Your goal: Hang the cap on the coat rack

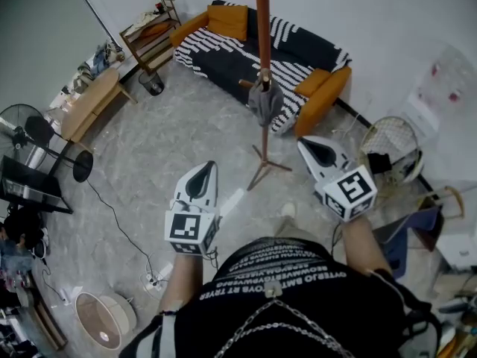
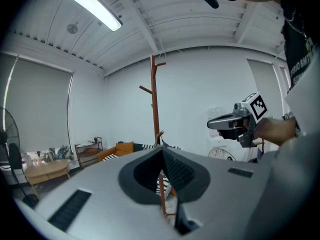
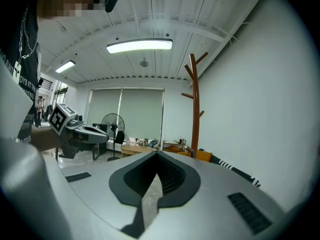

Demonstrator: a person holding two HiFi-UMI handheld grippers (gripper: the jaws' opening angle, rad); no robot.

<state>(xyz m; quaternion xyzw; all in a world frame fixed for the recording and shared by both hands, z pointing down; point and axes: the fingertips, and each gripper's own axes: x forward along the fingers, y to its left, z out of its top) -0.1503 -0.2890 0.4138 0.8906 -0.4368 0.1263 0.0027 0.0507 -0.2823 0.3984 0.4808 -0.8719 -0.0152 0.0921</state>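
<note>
Cap (image 1: 265, 103) – grey, hangs on a low peg of the coat rack (image 1: 262, 21), draped against the pole, about halfway up as seen from the head view. The rack stands at 12 o'clock from the person, and the striped sofa (image 1: 238, 47) is behind it.

Left gripper (image 1: 203, 176): jaws fully together, nothing in them. It sits at 7 o'clock of the rack base, near the person's body and well apart from the cap. Its own view looks straight at the pole.

Right gripper (image 1: 313, 149): jaws also closed, empty; only a sliver of floor shows through the lower gap. It sits at 4 o'clock of the rack base, with the rack at 1 o'clock in its own view.

Judgement: the hang looks done – the cap is carried by the peg alone. Both tools are likely kept low and clear so nothing knocks it loose. The cap sits off to one side of the peg, so it might slip if the rack is bumped.
</note>
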